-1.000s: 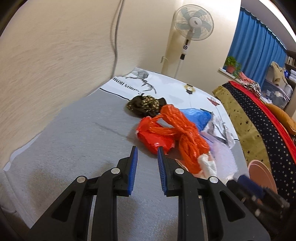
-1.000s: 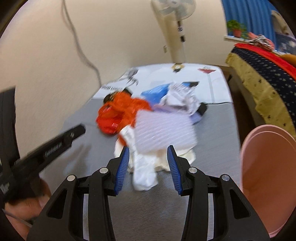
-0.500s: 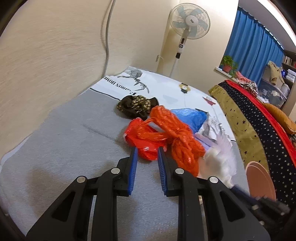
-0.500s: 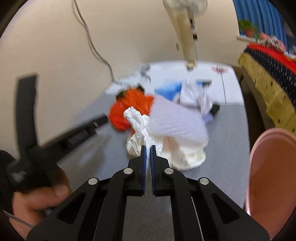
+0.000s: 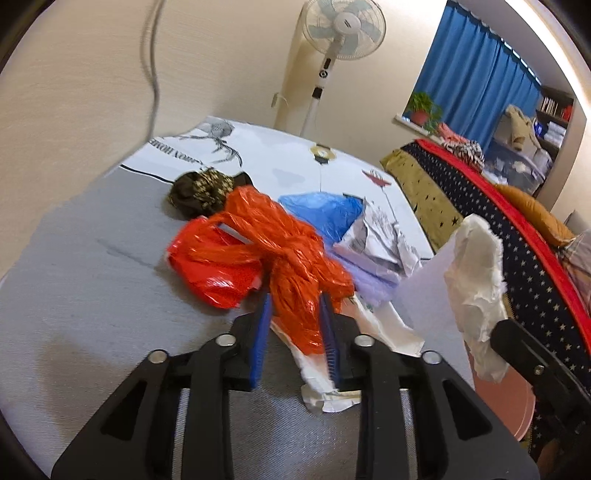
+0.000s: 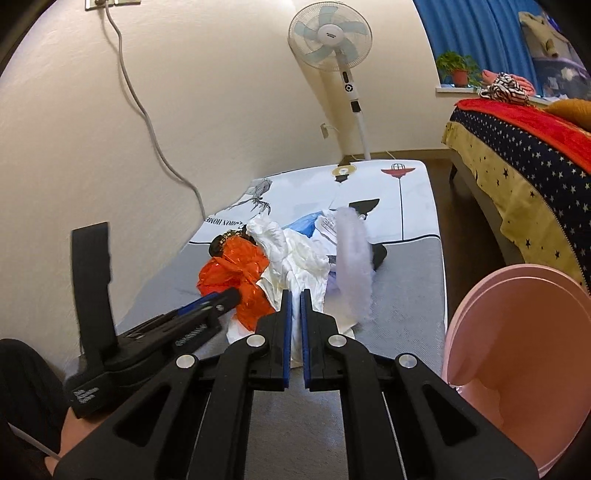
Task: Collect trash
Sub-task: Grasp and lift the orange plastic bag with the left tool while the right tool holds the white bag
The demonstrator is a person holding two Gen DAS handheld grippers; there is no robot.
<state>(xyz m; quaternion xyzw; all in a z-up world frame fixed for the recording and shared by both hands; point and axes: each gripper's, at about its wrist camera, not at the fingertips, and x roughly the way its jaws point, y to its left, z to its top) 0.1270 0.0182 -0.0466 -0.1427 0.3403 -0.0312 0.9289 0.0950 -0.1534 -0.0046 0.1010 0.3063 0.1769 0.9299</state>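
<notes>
Left gripper (image 5: pixel 293 325): jaws spread around the twisted tail of a crinkled orange plastic bag (image 5: pixel 280 243) lying on the grey tabletop (image 5: pixel 85 295). Right gripper (image 6: pixel 295 317): jaws pressed together, pinching crumpled white paper (image 6: pixel 295 258), lifted above the trash pile. Pink bin (image 6: pixel 517 354) beside the tabletop, on the right.

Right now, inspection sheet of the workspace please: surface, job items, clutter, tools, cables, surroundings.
Surface: grey mat, printed white sheet at its far end.
Job's things: orange bag, blue bag, white trash, crumpled paper; pink bin at right.
Clutter: dark patterned cloth behind the pile.
Tools: left tool open around the orange bag's tail; right tool shut on white trash, lifted.
Cables: grey cable hanging down the wall.
Surroundings: fan, bed, blue curtain, plant.
</notes>
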